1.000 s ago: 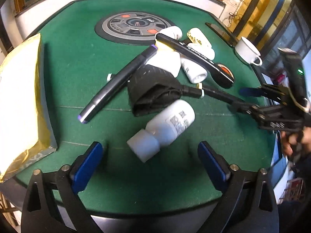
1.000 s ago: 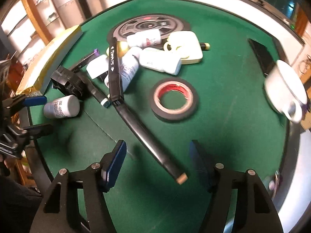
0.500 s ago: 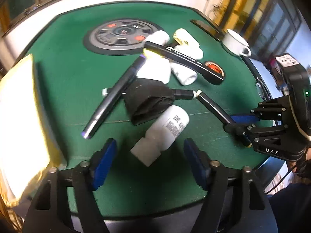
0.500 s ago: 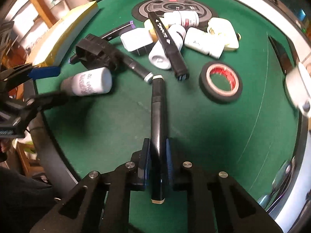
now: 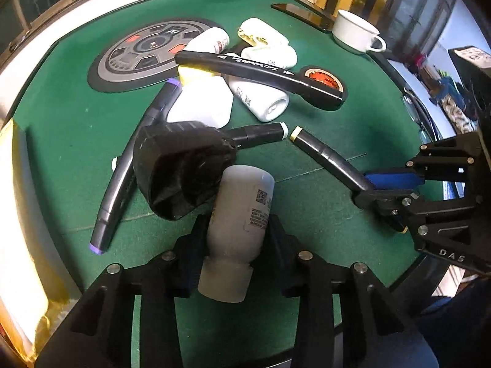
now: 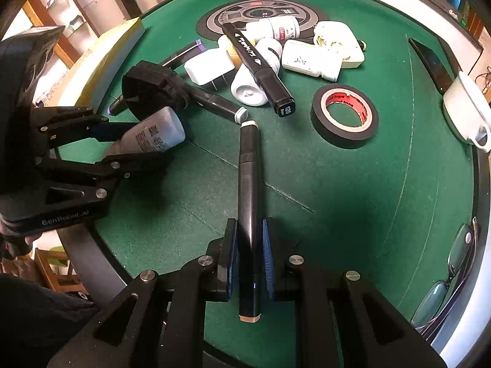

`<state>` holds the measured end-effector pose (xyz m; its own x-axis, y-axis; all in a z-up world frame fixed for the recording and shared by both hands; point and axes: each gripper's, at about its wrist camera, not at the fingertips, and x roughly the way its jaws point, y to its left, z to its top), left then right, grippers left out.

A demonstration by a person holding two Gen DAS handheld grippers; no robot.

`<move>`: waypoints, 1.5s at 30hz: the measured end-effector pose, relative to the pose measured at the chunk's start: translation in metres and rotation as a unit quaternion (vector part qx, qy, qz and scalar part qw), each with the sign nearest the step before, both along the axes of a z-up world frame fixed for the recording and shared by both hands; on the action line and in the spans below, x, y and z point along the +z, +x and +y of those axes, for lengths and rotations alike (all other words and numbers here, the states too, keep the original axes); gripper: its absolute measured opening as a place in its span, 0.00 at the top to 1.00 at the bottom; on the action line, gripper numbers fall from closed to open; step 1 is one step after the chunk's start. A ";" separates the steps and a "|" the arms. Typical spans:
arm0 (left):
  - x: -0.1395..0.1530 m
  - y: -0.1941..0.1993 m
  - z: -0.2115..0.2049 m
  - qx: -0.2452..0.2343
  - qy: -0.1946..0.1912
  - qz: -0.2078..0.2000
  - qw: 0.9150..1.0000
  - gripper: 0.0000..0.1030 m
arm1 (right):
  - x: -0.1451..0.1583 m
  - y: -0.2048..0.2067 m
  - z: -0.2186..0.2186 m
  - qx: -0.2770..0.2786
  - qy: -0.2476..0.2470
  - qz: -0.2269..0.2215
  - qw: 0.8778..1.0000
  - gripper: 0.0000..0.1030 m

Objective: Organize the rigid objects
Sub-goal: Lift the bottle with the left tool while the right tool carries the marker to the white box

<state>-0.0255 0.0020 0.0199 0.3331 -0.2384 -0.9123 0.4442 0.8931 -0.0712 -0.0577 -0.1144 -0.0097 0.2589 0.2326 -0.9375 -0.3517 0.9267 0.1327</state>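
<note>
Both claws closed in since earlier: left claw [image 5: 234,239] closing around one white plastic bottle [image 5: 237,224], right claw [image 6: 249,256] clamps one black marker [image 6: 249,211]; three more markers lie on green felt worktop [image 6: 353,199].

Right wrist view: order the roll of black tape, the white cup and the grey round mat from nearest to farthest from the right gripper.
From the right gripper, shut on the black marker:
1. Roll of black tape, ahead and to the right.
2. White cup, far right near the table edge.
3. Grey round mat, straight ahead at the far side, behind the clutter.
</note>
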 end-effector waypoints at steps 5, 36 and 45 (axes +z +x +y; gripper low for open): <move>0.007 -0.010 0.013 0.009 -0.034 0.005 0.999 0.66 | 0.009 -0.011 0.002 0.001 0.000 0.008 1.000 0.86; 0.077 -0.014 0.202 0.230 -0.109 -0.082 0.964 0.66 | 0.088 0.025 0.142 0.095 0.135 0.011 0.986 0.86; 0.067 0.022 0.266 0.302 -0.082 -0.068 0.947 0.66 | 0.084 0.076 0.244 0.126 0.142 0.019 0.982 0.86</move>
<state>-0.0034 0.2678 0.0870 0.5651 -0.1028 -0.8186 -0.1286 0.9691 -0.2105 0.0183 0.1297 0.0740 0.1264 0.5384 -0.8331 -0.5553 0.7344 0.3903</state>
